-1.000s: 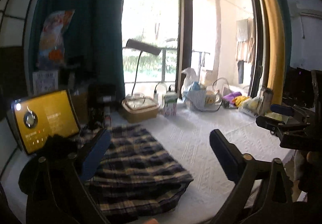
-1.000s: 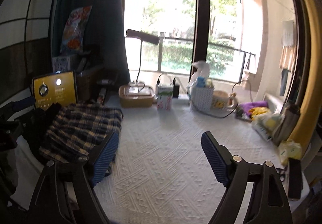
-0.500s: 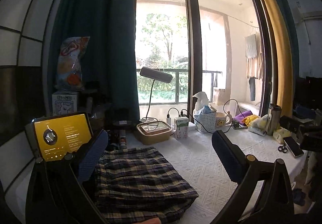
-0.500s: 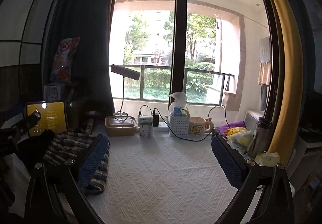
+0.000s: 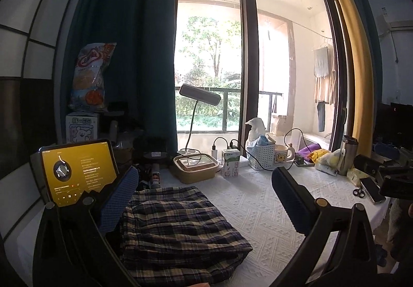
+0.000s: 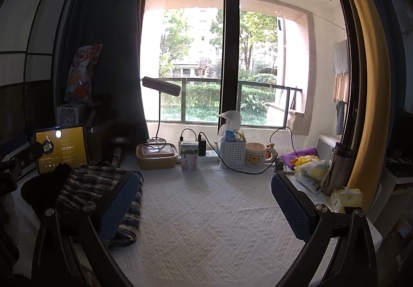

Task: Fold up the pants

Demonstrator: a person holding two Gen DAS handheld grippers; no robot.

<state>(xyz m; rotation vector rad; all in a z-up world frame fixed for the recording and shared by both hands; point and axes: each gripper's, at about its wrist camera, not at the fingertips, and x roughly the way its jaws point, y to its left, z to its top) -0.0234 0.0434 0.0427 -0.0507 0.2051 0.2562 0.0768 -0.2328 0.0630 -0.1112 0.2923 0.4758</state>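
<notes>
1. The folded dark plaid cloth pants [image 5: 178,230] lie in a compact stack at the left of the white textured surface [image 5: 260,212], just in front of the tablet with the yellow screen [image 5: 77,170].
2. The left gripper [image 5: 204,199] hangs above the pants, jaws spread wide, holding nothing.
3. The right gripper [image 6: 204,201] is likewise wide apart and empty, over bare cloth, with the pants [image 6: 103,191] behind its left finger.
</notes>
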